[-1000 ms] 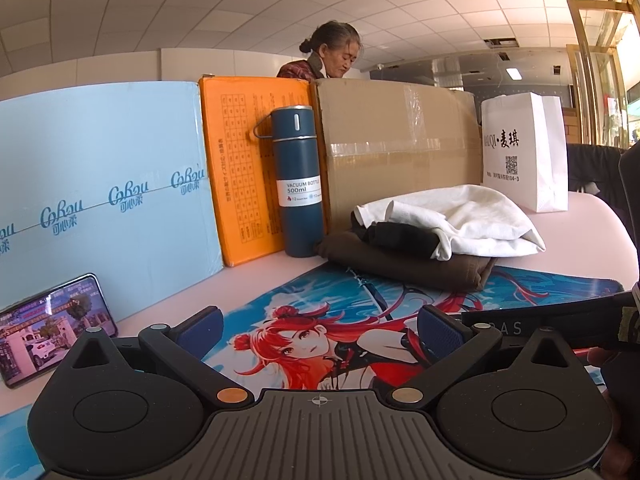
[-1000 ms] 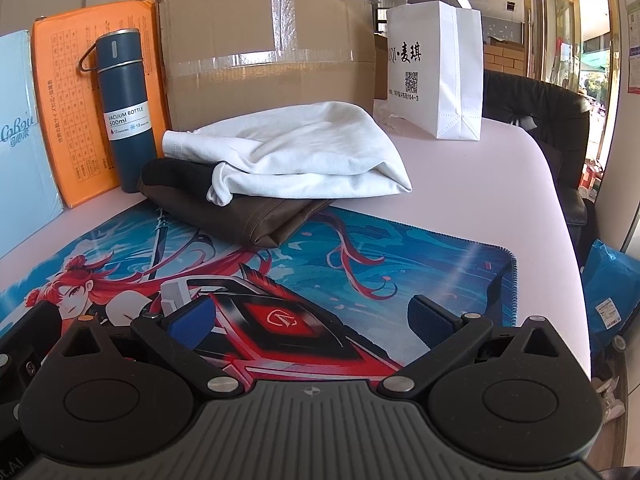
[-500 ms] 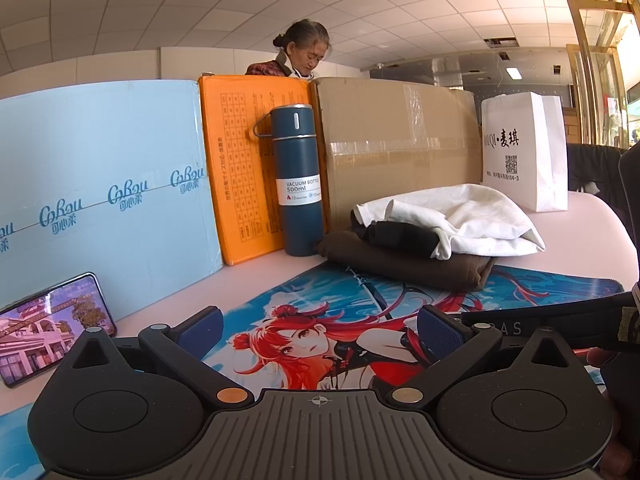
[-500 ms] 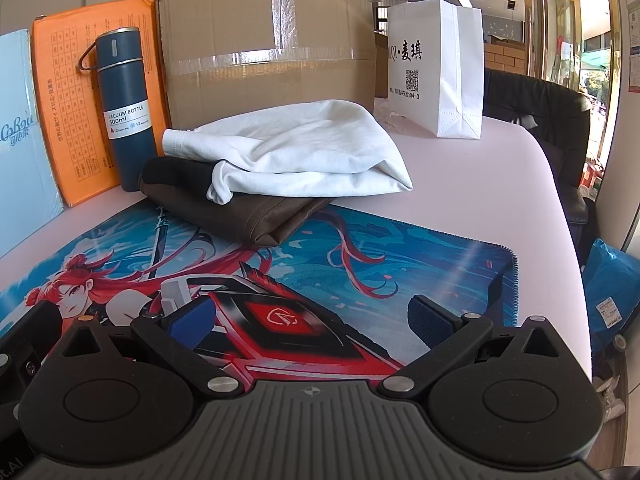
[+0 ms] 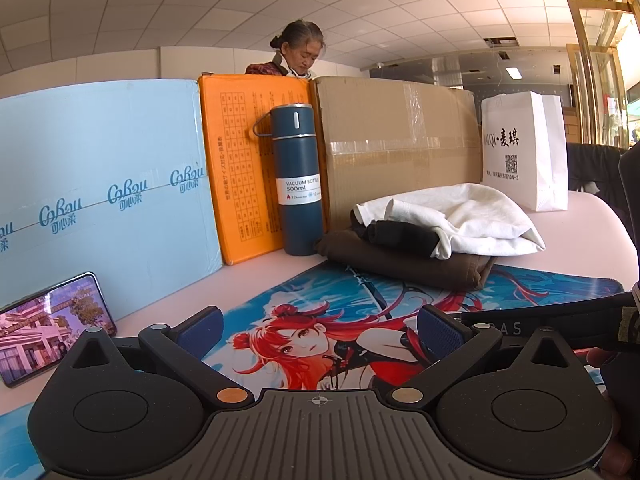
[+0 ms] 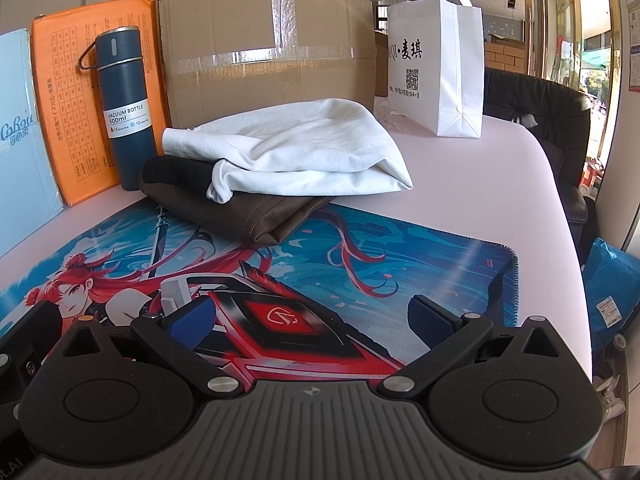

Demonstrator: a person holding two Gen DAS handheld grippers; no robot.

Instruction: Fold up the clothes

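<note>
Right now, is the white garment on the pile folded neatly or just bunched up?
Bunched up. The white garment lies rumpled with loose creases and a rolled end hanging over the black garment, on top of the flat-folded brown garment.

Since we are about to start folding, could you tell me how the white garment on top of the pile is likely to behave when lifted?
The white garment lies rumpled, so it will probably drape limply. Resting loose on the dark clothes, it should lift off freely, probably light.
</note>
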